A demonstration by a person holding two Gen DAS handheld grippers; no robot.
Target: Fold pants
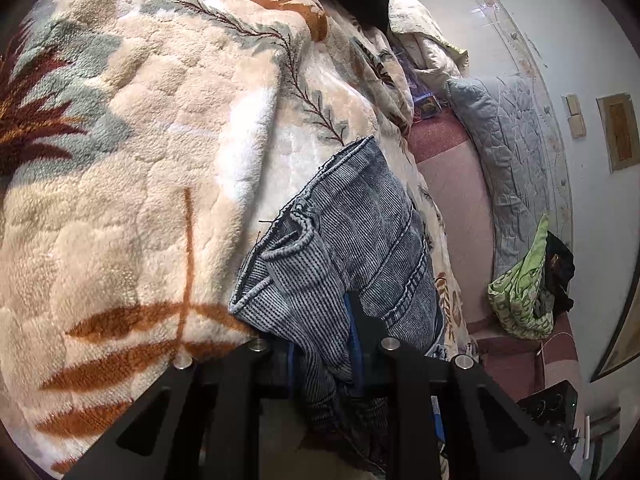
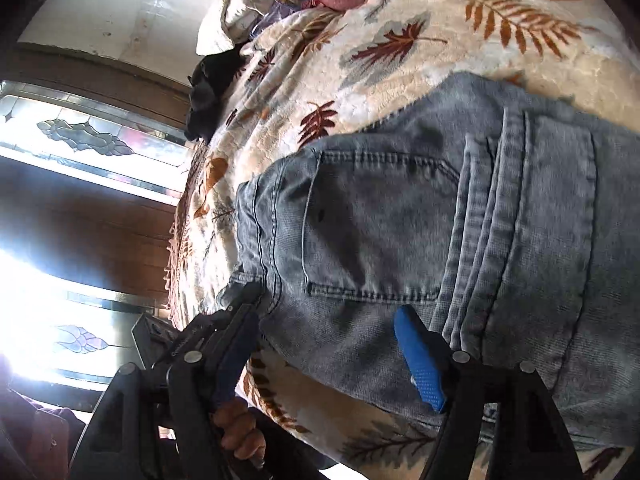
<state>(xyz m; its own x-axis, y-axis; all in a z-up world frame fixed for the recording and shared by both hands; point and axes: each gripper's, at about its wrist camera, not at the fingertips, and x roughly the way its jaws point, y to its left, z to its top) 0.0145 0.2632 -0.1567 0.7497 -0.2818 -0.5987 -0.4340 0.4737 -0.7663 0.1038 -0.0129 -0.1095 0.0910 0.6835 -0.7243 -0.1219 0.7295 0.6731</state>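
Grey-blue denim pants (image 1: 352,240) lie on a cream fleece blanket with leaf print (image 1: 132,140). In the left wrist view my left gripper (image 1: 324,344) is shut on a bunched fold of the pants near the hem, and the cloth hides most of its fingers. In the right wrist view the pants (image 2: 440,220) lie flat with the back pocket and waistband showing. My right gripper (image 2: 332,320) is open over the waistband end, with one blue pad (image 2: 420,360) resting on the denim and the other finger (image 2: 240,320) off the cloth's left edge.
A grey quilted pillow (image 1: 504,152) and a green patterned cloth (image 1: 524,296) lie on the pink bed surface (image 1: 448,168) to the right. A black garment (image 2: 212,92) sits at the blanket's far edge. Windows (image 2: 80,140) fill the left of the right wrist view.
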